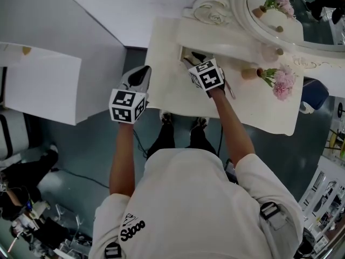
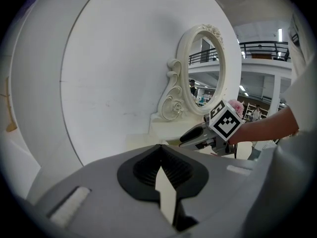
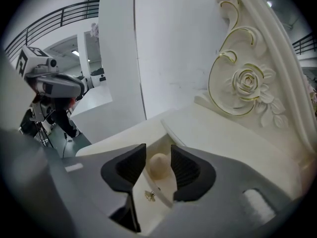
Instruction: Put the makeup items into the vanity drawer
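Now back out clean

Your right gripper (image 3: 157, 152) has its jaws spread either side of the beige sponge (image 3: 159, 166), which lies in the open drawer (image 3: 165, 187), not pinched. Lift straight out so no pad drags it. Left gripper (image 2: 159, 152): jaws pressed together, empty, beside the worktop (image 1: 167, 80).

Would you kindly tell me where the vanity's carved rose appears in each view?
Head view: top centre, the carved rose left of the mirror frame.
Left gripper view: centre, carved rose at the frame's foot.
Right gripper view: carved rose upper right.
Shared landmark: the mirror frame.
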A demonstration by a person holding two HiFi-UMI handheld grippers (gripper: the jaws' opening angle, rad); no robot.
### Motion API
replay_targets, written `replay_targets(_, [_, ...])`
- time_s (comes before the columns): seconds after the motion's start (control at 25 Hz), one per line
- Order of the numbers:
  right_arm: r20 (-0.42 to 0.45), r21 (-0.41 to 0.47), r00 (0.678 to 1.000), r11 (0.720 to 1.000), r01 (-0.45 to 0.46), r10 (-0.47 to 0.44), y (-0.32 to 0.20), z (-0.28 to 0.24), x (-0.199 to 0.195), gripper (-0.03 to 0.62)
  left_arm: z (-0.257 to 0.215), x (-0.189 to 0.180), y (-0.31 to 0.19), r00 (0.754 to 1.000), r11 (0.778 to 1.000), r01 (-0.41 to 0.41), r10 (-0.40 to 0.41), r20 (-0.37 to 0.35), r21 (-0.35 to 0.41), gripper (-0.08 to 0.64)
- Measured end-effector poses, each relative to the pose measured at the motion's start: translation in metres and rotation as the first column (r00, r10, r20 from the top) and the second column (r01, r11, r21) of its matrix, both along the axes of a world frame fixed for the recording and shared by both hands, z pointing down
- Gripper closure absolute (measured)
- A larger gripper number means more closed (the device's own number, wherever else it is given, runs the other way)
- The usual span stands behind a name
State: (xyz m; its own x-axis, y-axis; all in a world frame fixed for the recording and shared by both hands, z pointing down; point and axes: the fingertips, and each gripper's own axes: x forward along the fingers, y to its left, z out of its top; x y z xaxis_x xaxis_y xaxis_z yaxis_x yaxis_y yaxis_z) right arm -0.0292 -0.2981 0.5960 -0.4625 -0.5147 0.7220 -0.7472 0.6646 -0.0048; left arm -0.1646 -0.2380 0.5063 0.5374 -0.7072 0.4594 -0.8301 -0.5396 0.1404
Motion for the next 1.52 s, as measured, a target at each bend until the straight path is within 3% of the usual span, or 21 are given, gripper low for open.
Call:
replay_targets(0.4, [0.042, 0.056, 0.998, 0.997, -0.059, 0.057, 0.015, -0.028, 0.028, 0.422, -0.013, 0.028, -0.001, 0.998, 0.998, -0.06, 0.06, 0.001, 0.021, 0.541])
replay_targets(0.6, [0.062, 0.084, 0.983, 0.981, -0.176, 0.171, 0.034, -0.044, 0.083, 0.422, -0.022, 0.068, -0.003, 0.991, 0.99, -0.136, 0.137, -0.006, 0.037, 0.541])
replay_targets(0.96, [0.011, 0.053, 0.949, 0.948, -0.314, 0.314, 0.079, -0.028, 0.179, 0.422, -0.023, 0.159, 0.002, 0.956, 0.955, -0.294, 0.294, -0.01, 0.041, 0.541])
replay_targets(1.24, [-0.008, -0.001, 0.935, 0.935, -0.355, 0.355, 0.109, -0.004, 0.215, 0.422, -0.002, 0.219, 0.017, 0.923, 0.923, -0.384, 0.384, -0.005, -0.004, 0.541])
replay_targets(1.52, [-0.055, -0.085, 0.953, 0.949, -0.303, 0.299, 0.128, 0.041, 0.221, 0.422, 0.023, 0.242, 0.034, 0.912, 0.911, -0.408, 0.409, 0.015, -0.067, 0.541])
